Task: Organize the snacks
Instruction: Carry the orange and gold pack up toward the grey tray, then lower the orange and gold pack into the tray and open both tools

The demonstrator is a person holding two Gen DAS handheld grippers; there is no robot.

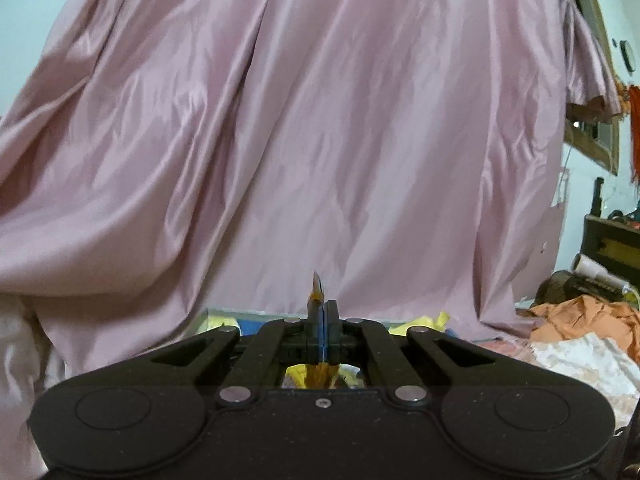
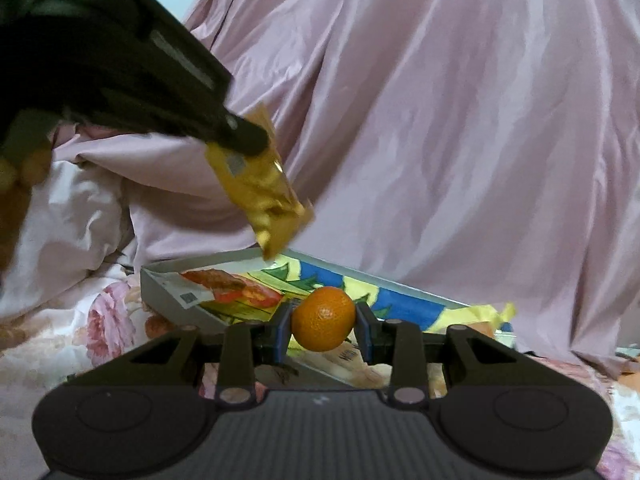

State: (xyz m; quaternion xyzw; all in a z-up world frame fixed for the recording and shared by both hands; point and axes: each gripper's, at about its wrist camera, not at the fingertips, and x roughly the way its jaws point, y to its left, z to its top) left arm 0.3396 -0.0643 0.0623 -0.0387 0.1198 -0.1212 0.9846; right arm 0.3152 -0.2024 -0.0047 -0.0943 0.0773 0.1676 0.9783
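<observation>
Orange fruit (image 2: 323,318) pinched between right tongs (image 2: 323,330) — above tray (image 2: 168,284).

My left gripper (image 1: 322,330) matte black, blue pads, silver rivets, one centre screw at frame bottom, my right gripper (image 2: 323,330) black with ribbed grey body, blue pads, round side discs.
</observation>
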